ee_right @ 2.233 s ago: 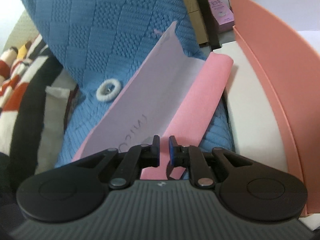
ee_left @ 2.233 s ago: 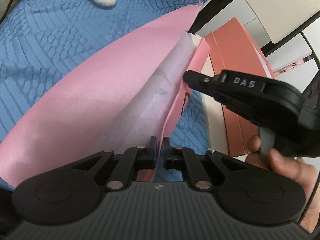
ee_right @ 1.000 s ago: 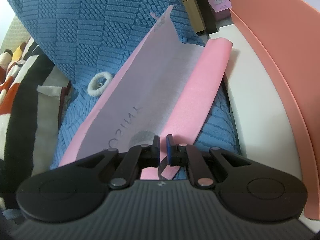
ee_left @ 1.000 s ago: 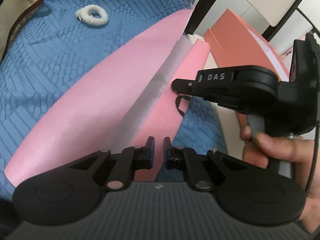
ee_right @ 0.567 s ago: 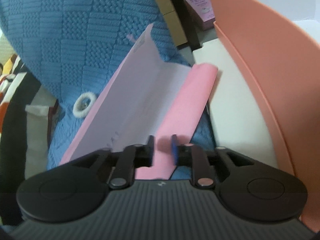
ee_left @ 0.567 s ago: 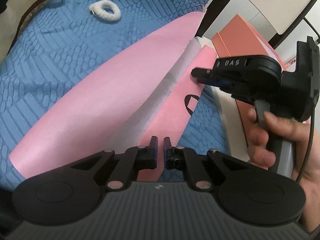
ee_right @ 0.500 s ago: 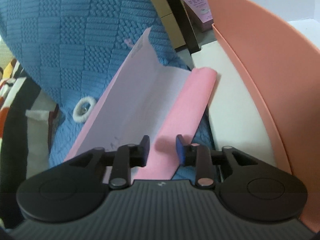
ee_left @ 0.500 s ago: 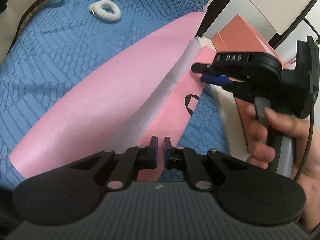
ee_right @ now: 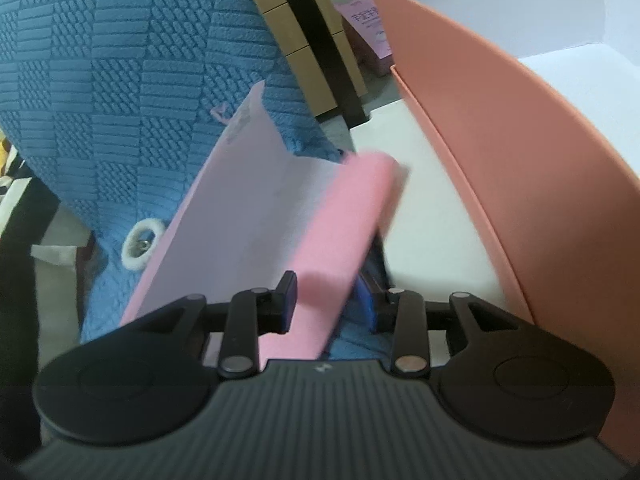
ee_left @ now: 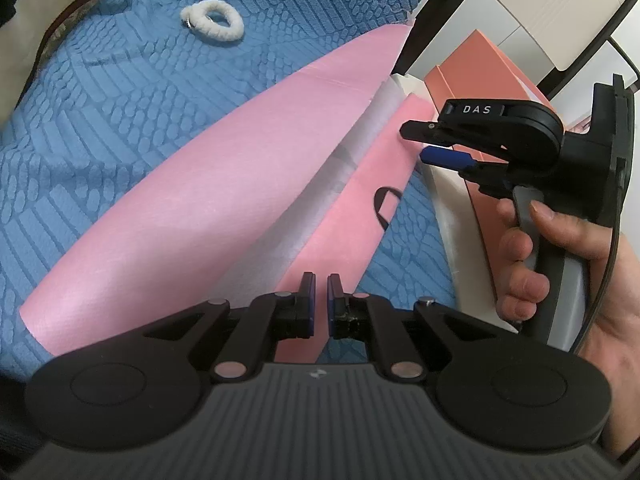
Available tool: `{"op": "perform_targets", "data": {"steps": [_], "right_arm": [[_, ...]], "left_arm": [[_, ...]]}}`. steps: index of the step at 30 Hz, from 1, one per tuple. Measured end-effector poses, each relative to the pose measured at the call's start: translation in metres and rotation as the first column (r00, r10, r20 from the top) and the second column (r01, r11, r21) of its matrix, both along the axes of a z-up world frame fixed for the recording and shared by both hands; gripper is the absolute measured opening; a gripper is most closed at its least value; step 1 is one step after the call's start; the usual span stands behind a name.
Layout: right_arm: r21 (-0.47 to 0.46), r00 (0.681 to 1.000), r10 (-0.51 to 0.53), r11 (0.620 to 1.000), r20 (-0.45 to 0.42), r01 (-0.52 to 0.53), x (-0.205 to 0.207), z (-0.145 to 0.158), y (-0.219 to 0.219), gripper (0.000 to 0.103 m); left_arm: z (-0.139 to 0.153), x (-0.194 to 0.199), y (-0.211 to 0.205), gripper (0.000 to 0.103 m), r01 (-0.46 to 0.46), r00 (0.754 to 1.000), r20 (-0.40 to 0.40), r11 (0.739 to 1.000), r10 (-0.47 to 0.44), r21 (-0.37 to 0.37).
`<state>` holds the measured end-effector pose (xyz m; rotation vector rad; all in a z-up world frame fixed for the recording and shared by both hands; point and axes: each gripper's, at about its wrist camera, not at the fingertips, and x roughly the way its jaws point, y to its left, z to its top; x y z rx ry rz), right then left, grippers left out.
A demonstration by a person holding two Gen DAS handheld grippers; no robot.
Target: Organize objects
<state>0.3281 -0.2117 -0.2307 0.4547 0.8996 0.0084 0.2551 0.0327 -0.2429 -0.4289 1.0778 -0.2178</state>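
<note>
Pink non-woven bag [ee_left: 208, 200], soft matte fabric with a white lining, lies flat and long on the blue knit-textured blanket [ee_left: 100, 100]. Left gripper [ee_left: 319, 304] fingers nearly closed, pinching nothing visible, bag edge just ahead. Right gripper [ee_right: 329, 300] fingers wide, straddling the bag's folded pink flap. White fuzzy scrunchie [ee_left: 212, 22] well apart. Rigid salmon cardboard box [ee_right: 520, 168] on the right.

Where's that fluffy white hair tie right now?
The white hair tie lies on the blue knitted blanket, up and to the left of the pink bag; the right wrist view shows it beside the bag's left edge.
</note>
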Motion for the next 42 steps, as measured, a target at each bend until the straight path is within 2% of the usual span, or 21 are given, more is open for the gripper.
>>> {"op": "perform_targets", "data": {"steps": [3, 10, 12, 14, 17, 23, 27, 28, 33, 42], "right_arm": [[0.039, 1.000, -0.004, 0.999, -0.013, 0.004, 0.000, -0.003, -0.002, 0.038], [0.237, 0.998, 0.059, 0.970, -0.013, -0.054, -0.004, -0.009, 0.000, 0.037], [0.260, 0.995, 0.093, 0.962, -0.034, -0.081, -0.006, -0.013, 0.008, 0.030], [0.251, 0.990, 0.138, 0.960, -0.041, -0.123, -0.008, -0.013, 0.019, 0.015], [0.208, 0.984, 0.177, 0.964, -0.036, -0.166, -0.015, -0.008, 0.033, 0.010], [0.156, 0.982, 0.187, 0.971, -0.034, -0.180, -0.018, 0.001, 0.043, 0.009], [0.141, 0.980, 0.193, 0.973, -0.046, -0.184, -0.022, 0.002, 0.044, 0.009], [0.133, 0.980, 0.195, 0.973, -0.047, -0.187, -0.023, 0.003, 0.044, 0.009], [0.119, 0.981, 0.183, 0.977, -0.061, -0.174, -0.028, 0.005, 0.040, 0.009], [0.087, 0.985, 0.148, 0.986, -0.086, -0.140, -0.036, 0.010, 0.022, 0.009]], "left_arm": [[0.000, 0.000, 0.002, 0.009, -0.008, 1.000, -0.002, 1.000, 0.008, -0.008], [-0.001, -0.001, 0.006, 0.009, -0.027, 1.000, -0.004, 0.999, 0.027, -0.021], [-0.001, -0.001, 0.006, 0.009, -0.031, 1.000, -0.002, 0.999, 0.031, -0.020], [0.000, -0.002, 0.007, 0.009, -0.040, 0.999, 0.003, 0.999, 0.040, -0.015], [0.002, -0.002, 0.011, 0.009, -0.066, 0.998, 0.014, 0.998, 0.066, -0.007], [0.008, -0.002, 0.019, 0.011, -0.083, 0.996, 0.030, 0.996, 0.084, -0.046], [0.017, -0.006, 0.015, 0.041, -0.054, 0.996, 0.074, 0.997, 0.057, -0.053], [0.019, -0.005, 0.012, 0.043, -0.048, 0.995, 0.084, 0.998, 0.052, -0.050], [0.019, -0.007, 0.000, 0.044, 0.007, 0.996, 0.091, 0.999, -0.003, -0.047], [0.018, -0.017, -0.038, 0.044, 0.134, 0.985, 0.104, 0.990, -0.137, 0.034]]}}
